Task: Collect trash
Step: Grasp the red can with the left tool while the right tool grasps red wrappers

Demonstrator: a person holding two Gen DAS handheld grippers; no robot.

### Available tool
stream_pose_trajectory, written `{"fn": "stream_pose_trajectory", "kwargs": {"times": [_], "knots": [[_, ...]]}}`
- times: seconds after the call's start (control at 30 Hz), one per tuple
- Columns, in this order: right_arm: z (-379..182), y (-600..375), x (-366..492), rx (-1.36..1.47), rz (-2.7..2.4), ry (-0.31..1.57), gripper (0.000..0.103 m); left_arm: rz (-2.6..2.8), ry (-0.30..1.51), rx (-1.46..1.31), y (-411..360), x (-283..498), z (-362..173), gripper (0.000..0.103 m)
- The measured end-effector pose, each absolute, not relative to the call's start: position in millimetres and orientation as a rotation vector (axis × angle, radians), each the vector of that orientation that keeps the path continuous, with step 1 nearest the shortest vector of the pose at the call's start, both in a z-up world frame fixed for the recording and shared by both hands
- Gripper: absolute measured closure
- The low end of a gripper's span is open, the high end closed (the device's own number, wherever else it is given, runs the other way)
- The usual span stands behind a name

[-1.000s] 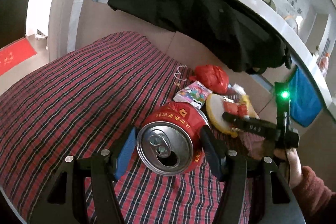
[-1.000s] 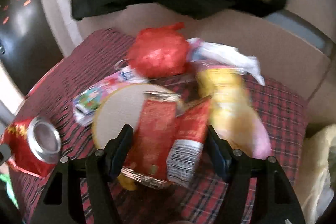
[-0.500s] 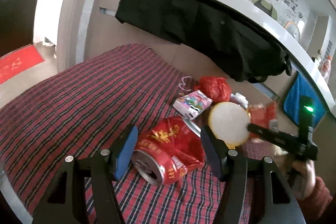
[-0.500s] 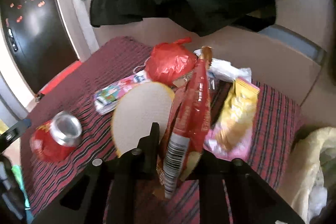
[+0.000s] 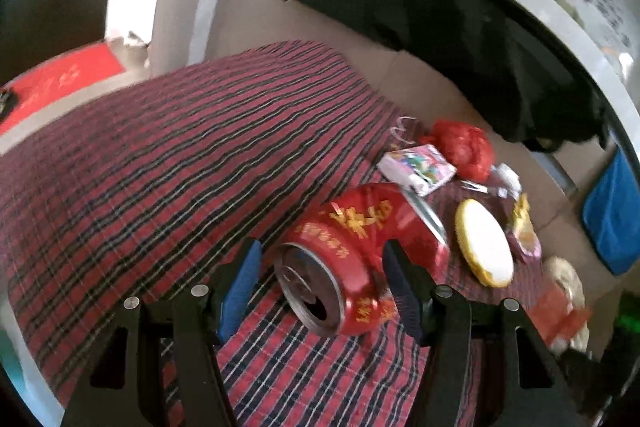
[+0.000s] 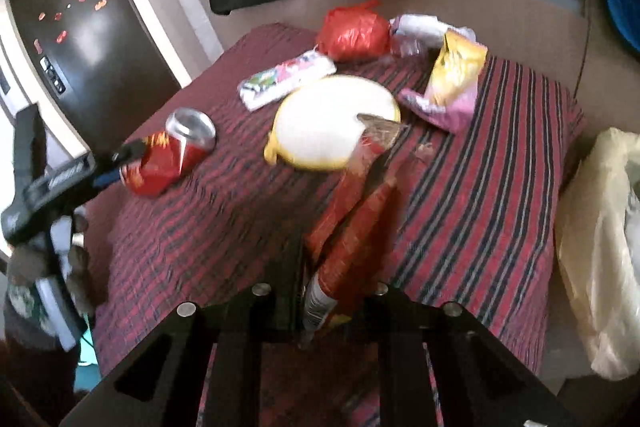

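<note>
While the left gripper (image 5: pixel 320 279) tilts down, jaws wide around the dented red can (image 5: pixel 352 259) lying untouched mid-bedspread (image 5: pixel 160 155), it has dropped closer. Only the right wrist view shows the right gripper (image 6: pixel 332 279), clamped on a red snack wrapper (image 6: pixel 352 211) lifted off the pile near the bedspread's far edge, jaws having just narrowed, and a pale bag (image 6: pixel 600 247) beyond the right edge
</note>
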State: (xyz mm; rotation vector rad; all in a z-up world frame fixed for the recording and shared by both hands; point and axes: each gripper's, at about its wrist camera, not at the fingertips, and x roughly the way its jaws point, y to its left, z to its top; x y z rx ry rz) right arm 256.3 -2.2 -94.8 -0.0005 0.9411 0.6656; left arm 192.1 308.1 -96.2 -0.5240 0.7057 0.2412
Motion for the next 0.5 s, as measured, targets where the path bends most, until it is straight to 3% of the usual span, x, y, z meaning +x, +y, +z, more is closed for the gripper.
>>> {"fn": "stream_pose_trajectory", "kwargs": {"times": [0.03,0.13,0.43,0.5], "knots": [[-96.2,-4.4,253.9,0.003,0.669,0.943,0.083,0.247,0.708,-0.537,308.1,192.8,-97.6,0.040],[-96.8,-14.7,246.7,0.010,0.668,0.920,0.055,0.288,0.713,-0.535,304.8,196.1,-99.5,0.040],[-92.9,-35.8,242.6,0.043,0.647,0.872,0.055,0.306,0.759,-0.514,297.8,201.2,-99.8,0.041],[-93.2,-38.7,244.3,0.048,0.638,0.878,0.055,0.296,0.767,-0.532,298.6,201.7,-99.3,0.046]]}}
